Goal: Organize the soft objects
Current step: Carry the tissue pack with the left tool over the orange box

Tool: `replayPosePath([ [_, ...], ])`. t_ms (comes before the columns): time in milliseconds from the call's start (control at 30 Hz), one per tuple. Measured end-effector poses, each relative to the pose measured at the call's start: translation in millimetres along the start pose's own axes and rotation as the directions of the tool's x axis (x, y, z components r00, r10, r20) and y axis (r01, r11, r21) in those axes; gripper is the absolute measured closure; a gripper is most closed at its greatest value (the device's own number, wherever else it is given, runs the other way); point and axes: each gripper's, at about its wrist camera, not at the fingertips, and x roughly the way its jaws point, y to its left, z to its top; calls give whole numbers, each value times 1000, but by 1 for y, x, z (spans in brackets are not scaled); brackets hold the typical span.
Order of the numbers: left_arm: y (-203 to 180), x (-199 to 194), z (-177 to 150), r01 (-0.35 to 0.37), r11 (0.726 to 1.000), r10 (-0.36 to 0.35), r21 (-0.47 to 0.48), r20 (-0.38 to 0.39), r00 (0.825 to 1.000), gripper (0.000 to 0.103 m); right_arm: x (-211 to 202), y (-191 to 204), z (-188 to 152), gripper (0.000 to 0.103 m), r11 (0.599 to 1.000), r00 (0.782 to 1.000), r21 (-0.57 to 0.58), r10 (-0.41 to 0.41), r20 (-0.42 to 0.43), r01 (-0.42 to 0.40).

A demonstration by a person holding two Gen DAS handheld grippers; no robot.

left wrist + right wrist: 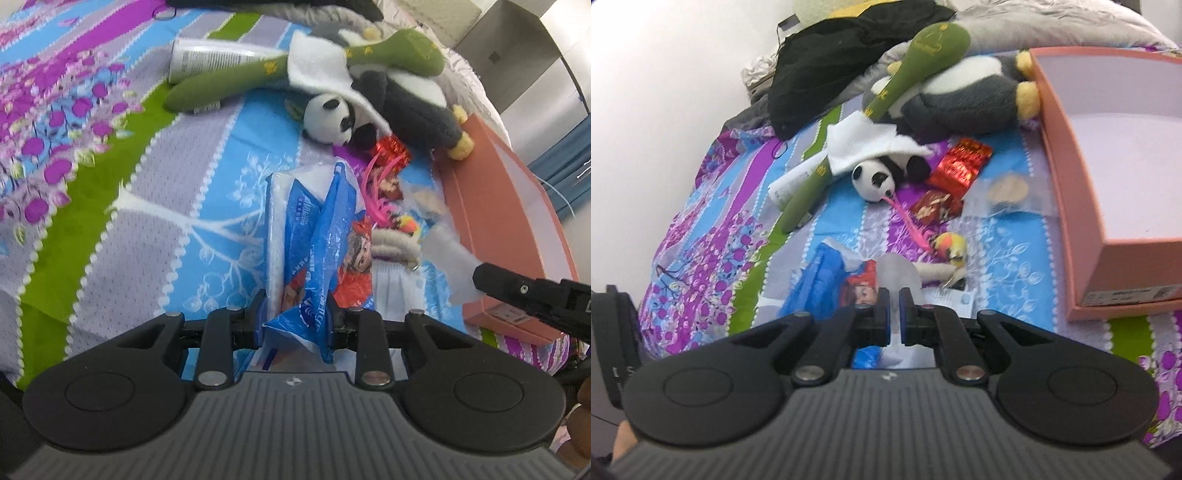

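The blue tissue pack (314, 236) sits clamped in the left claw (295, 314), its crinkled plastic wrapper squeezed between the pads above the patterned bedspread (110, 206). The right claw (894, 317) is nearly closed on a thin white sheet of tissue (897, 273), with a narrow gap showing between its pads. Just beyond lie a small panda plush (328, 118), partly under a white cloth (321, 66), a long green plush (229, 85), and a bigger grey-and-white plush (410, 103). An open pink box (1115, 177) stands on the bed to the right.
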Motion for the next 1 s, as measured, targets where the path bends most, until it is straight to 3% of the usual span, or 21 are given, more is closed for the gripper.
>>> replayPosePath([
  [267, -35, -42, 29, 36, 996, -42, 79, 83, 996, 70, -32, 2, 13, 95, 999, 995, -26, -19, 102, 22],
  [500, -85, -74, 63, 67, 981, -97, 182, 166, 981, 70, -63, -6, 39, 95, 998, 978, -40, -30, 205, 39],
  [767, -158, -94, 99, 113, 948, -184, 299, 221, 958, 70, -109, -20, 77, 95, 993, 933, -74, -61, 354, 93],
  [900, -202, -94, 112, 161, 925, -243, 343, 212, 946, 70, -130, -38, 94, 95, 986, 904, -68, -108, 414, 149],
  [1000, -237, -85, 116, 189, 906, -273, 378, 184, 944, 70, -138, -59, 106, 95, 984, 896, -35, -146, 420, 177],
])
